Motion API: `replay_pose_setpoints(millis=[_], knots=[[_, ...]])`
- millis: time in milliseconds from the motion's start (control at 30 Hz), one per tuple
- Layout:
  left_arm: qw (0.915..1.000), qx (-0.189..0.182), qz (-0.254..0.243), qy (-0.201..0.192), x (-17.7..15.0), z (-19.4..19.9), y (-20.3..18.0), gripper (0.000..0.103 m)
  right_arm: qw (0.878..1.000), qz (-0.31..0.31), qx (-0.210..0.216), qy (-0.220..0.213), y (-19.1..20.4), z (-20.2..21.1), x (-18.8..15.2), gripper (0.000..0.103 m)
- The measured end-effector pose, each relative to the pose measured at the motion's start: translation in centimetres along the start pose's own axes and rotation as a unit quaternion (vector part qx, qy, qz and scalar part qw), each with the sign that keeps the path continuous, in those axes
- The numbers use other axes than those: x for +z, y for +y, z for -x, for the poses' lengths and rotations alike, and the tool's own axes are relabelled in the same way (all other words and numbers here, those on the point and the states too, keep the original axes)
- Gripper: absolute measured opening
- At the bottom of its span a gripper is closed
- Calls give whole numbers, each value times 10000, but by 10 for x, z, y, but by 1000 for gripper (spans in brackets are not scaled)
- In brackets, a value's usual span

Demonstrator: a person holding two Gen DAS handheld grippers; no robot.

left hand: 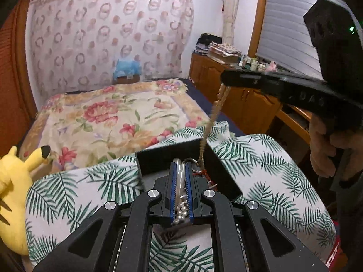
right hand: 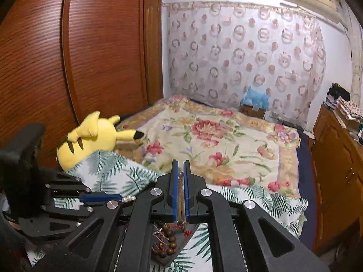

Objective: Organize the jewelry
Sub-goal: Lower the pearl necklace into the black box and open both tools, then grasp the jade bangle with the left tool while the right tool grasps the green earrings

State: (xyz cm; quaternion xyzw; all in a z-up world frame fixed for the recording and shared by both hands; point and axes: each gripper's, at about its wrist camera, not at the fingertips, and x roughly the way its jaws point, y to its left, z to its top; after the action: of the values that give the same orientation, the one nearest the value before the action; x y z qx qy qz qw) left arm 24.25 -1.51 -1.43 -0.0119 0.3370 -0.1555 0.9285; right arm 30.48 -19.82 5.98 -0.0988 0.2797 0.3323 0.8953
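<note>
Left wrist view is showing the left gripper [left hand: 181, 188] closed tight on a pearl strand [left hand: 181, 213], whose white beads are bunching between the blue pads [left hand: 189, 192]. Directly beyond and below the tips, a black jewelry box [left hand: 156, 161] is sitting open on a palm-leaf cushion [left hand: 261, 158], so the pearls are lying almost straight above their likely drop spot.

The right gripper [left hand: 226, 79] is crossing the upper right of that view, held by a hand [left hand: 326, 149], and is pinching the top of a tan beaded necklace [left hand: 212, 117]. This necklace is hanging taut and nearly vertical, its long axis running down so that its lower end is reaching inside the box beside red-threaded pieces [left hand: 204, 173].

Right wrist view is confirming those jaws nearly shut on a thin slice of the necklace [right hand: 180, 195], with a brown wooden-bead bracelet [right hand: 169, 240] lying in the box underneath.

The box's near wall and most of its floor are being hidden by the left gripper's body. Any compartments cannot be made out, nor can how much of the necklace is already resting inside.
</note>
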Motion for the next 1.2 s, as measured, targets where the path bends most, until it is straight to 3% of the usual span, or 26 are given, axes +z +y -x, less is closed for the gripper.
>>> replay_pose_setpoints(millis=[167, 267, 400, 500, 700, 833, 967, 1067, 1133, 1200], knots=[[9999, 82, 28, 92, -10, 0, 0, 8, 9995, -69, 44, 294, 3, -22, -16, 5], [9998, 150, 55, 128, -16, 0, 1, 17, 9993, -65, 54, 354, 6, -28, -23, 6], [9995, 240, 81, 170, -24, 3, 5, 20, 9993, -78, -3, 356, 10, -31, -25, 6], [9993, 320, 67, 181, -29, 7, 5, 26, 9994, -97, -18, 336, 9, -27, -27, 6], [9991, 383, 67, 195, -40, 13, 4, 29, 9995, -95, -61, 296, 13, -15, -32, 6], [9990, 405, 59, 161, -50, 22, 1, 40, 9995, -118, -90, 269, 18, -3, -41, 7], [9990, 420, 77, 142, -65, 32, -1, 48, 9995, -207, -82, 211, 26, 15, -62, 21], [9990, 411, 91, 128, -77, 39, -3, 58, 9995, -223, -112, 214, 35, 26, -80, 22], [9990, 404, 82, 155, -87, 43, -5, 59, 9992, -295, -139, 216, 40, 35, -98, 22], [9991, 387, 88, 179, -95, 47, -7, 61, 9989, -373, -160, 223, 43, 42, -113, 31]])
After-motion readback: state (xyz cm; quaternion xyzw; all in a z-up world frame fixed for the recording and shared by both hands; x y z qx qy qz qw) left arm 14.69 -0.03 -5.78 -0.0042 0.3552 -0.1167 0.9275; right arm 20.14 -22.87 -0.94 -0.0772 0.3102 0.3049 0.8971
